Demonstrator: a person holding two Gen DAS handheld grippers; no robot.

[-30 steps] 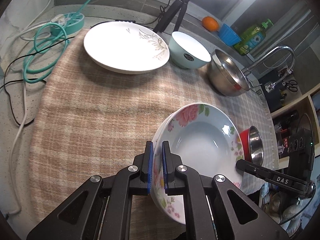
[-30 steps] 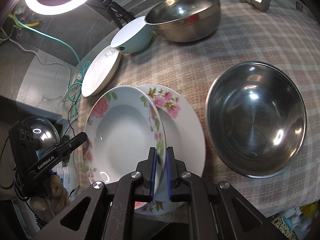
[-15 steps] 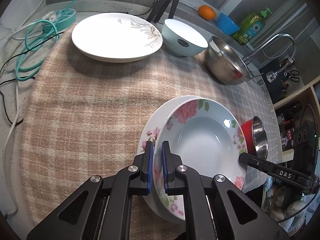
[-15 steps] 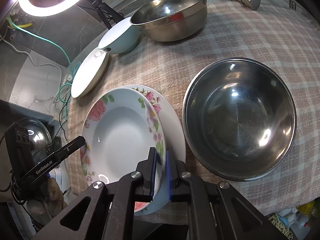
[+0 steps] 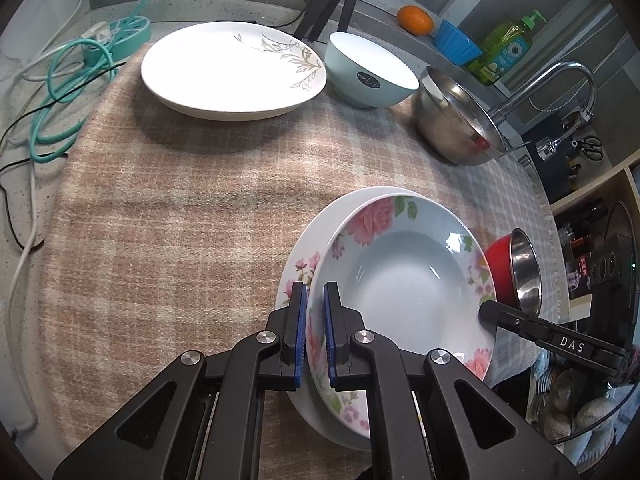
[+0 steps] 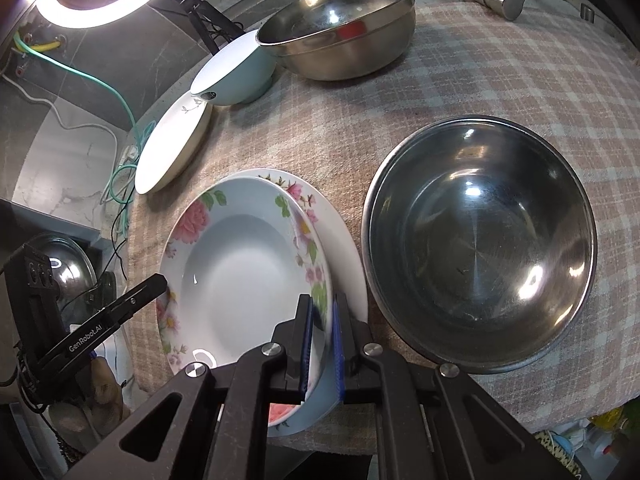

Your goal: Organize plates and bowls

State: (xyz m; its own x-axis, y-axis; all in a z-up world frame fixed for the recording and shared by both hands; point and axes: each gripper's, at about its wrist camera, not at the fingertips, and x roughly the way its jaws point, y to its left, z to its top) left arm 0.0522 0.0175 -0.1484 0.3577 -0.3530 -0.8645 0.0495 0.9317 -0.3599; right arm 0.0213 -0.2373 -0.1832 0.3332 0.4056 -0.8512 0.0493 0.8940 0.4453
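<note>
A deep plate with pink flowers (image 5: pixel 412 280) (image 6: pixel 240 276) sits tilted over a second floral plate (image 5: pixel 304 264) (image 6: pixel 344 264) on the checked cloth. My left gripper (image 5: pixel 315 292) is shut on the deep plate's near rim. My right gripper (image 6: pixel 322 304) is shut on its opposite rim. Each gripper shows in the other's view, at the plate's far edge. A white plate with a leaf print (image 5: pixel 234 70) (image 6: pixel 172 148), a pale blue bowl (image 5: pixel 370 70) (image 6: pixel 236 72) and a steel bowl (image 5: pixel 456 120) (image 6: pixel 340 28) stand at the back.
A large steel bowl (image 6: pixel 480 248) sits right beside the floral plates. A small red-and-steel bowl (image 5: pixel 516 268) is past the plate in the left wrist view. Cables and a teal power strip (image 5: pixel 116 38) lie off the cloth's far left. A tap (image 5: pixel 560 80) stands at the right.
The deep floral plate, held by both grippers, has moved over the second floral plate and come down closer onto it. Both grippers stay shut on its rim.
</note>
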